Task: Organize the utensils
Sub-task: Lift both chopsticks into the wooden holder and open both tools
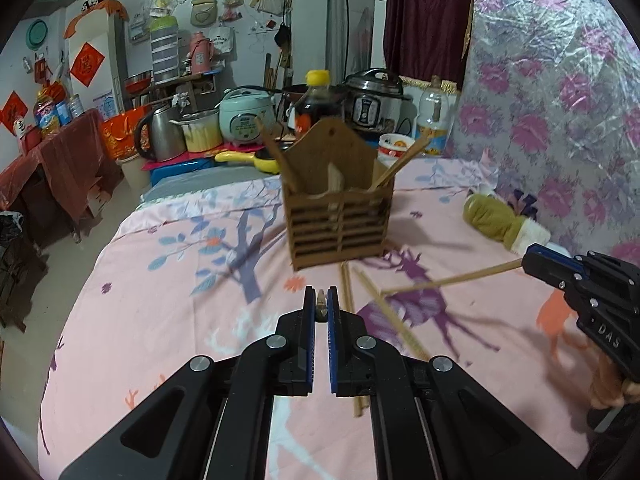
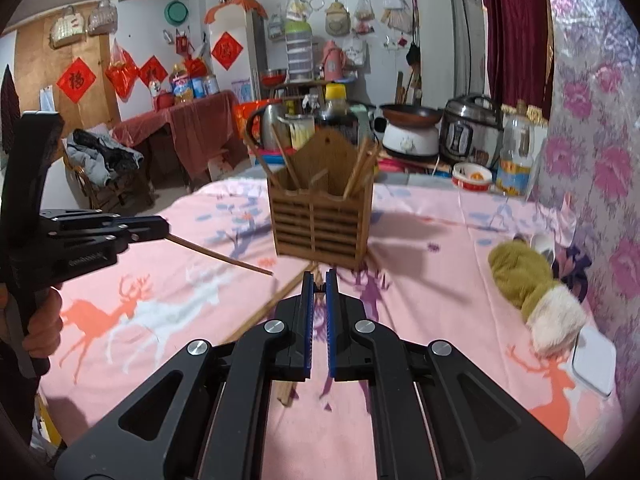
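Observation:
A brown slatted utensil holder (image 1: 338, 216) stands on the pink deer-print cloth (image 1: 160, 300), with several chopsticks leaning in it; it also shows in the right wrist view (image 2: 320, 220). My left gripper (image 1: 321, 304) is shut on a chopstick, seen end-on; in the right wrist view that gripper (image 2: 160, 226) holds the chopstick (image 2: 224, 256) pointing right above the cloth. My right gripper (image 2: 319, 284) is shut on a chopstick; in the left wrist view it (image 1: 528, 262) holds the chopstick (image 1: 448, 280) pointing left. Loose chopsticks (image 1: 394, 322) lie on the cloth in front of the holder.
An olive mitten (image 2: 532, 284) lies at the right by the floral wall (image 2: 600, 160). Behind the holder stand a soy sauce bottle (image 1: 318, 100), rice cookers (image 1: 246, 114), a kettle (image 1: 160, 132), a bowl (image 2: 472, 176) and a bottle (image 2: 516, 152).

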